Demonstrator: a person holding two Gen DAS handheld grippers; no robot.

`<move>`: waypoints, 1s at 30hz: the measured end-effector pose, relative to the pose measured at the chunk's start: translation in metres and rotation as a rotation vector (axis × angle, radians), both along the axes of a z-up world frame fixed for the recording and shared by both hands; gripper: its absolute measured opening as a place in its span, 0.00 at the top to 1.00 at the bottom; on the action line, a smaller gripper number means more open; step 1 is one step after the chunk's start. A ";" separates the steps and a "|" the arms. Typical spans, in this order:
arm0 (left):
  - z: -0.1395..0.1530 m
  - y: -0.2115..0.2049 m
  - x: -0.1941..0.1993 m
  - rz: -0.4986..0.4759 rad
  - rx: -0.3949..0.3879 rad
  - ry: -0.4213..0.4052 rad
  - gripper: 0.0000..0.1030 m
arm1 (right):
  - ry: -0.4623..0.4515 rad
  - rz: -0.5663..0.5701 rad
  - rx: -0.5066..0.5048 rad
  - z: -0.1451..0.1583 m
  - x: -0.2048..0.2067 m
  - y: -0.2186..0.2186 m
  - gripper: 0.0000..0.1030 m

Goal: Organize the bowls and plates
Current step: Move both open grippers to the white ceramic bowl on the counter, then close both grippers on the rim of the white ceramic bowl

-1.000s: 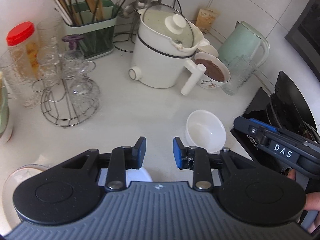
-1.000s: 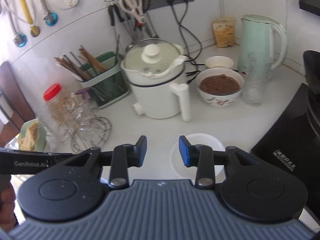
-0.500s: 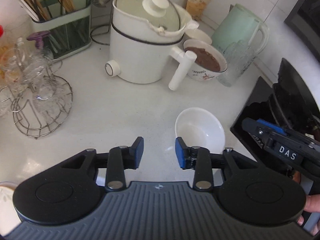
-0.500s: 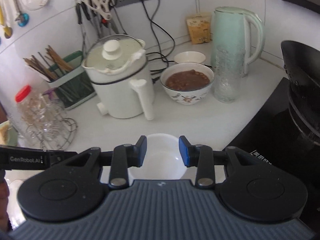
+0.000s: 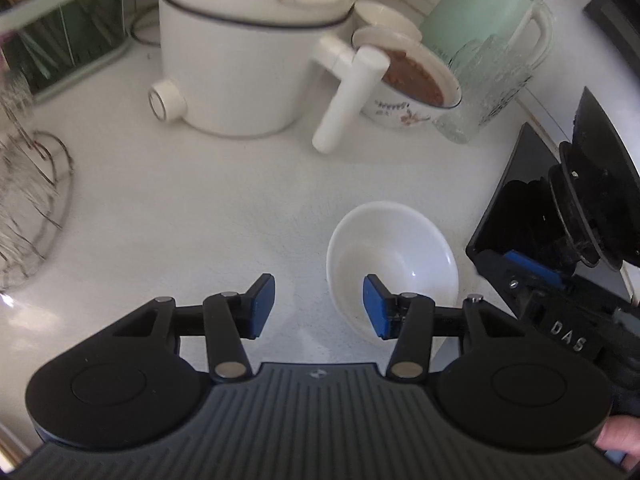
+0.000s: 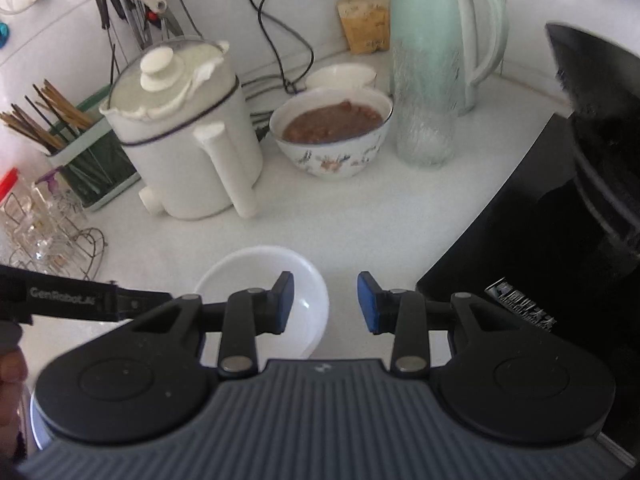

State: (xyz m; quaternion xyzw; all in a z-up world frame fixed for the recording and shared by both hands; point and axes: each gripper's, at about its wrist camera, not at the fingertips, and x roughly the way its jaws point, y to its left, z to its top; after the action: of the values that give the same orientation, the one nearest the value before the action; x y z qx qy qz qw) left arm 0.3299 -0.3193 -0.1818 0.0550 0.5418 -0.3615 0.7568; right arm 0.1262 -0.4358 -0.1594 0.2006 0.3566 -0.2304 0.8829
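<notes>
An empty white bowl (image 5: 394,248) (image 6: 248,272) stands on the white counter beside the black cooktop. My left gripper (image 5: 319,306) hovers at its near left rim. Its jaws are opening: the right pad shows in front of the bowl's inside, the rim lies between the pads, and neither pad presses on it. My right gripper (image 6: 325,304) is open over the bowl's right rim, with its left finger above the hollow. Farther back are a flower-patterned bowl of brown food (image 6: 332,136) (image 5: 412,80) and a small white bowl (image 6: 342,76).
A white electric pot (image 6: 180,140) with a long handle stands behind the bowl. A glass tumbler (image 6: 424,120) and a mint kettle (image 6: 444,32) are back right. A black wok sits on the cooktop (image 6: 540,240). A wire glass rack (image 6: 52,224) and chopstick holder (image 6: 92,160) stand left.
Both grippers have come down and closer to the white bowl. The left jaws have spread wider. The right jaws keep the same gap.
</notes>
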 end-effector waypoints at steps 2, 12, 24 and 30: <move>-0.008 -0.004 0.001 -0.004 0.000 0.016 0.47 | 0.016 0.017 0.017 -0.007 0.006 -0.001 0.64; -0.032 -0.017 0.005 0.009 0.050 0.087 0.53 | 0.093 0.025 0.044 -0.031 0.020 -0.001 0.65; -0.038 -0.021 0.007 0.058 0.020 0.169 0.89 | 0.131 0.042 0.059 -0.042 0.028 -0.005 0.87; -0.036 -0.014 0.008 0.080 0.003 0.200 0.89 | 0.103 0.032 0.106 -0.039 0.023 -0.008 0.88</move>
State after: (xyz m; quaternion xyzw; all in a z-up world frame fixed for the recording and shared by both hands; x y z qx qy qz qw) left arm 0.3377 -0.3331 -0.2176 -0.0019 0.6170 -0.3336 0.7127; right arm 0.1493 -0.4434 -0.1984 0.2295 0.4164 -0.2072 0.8550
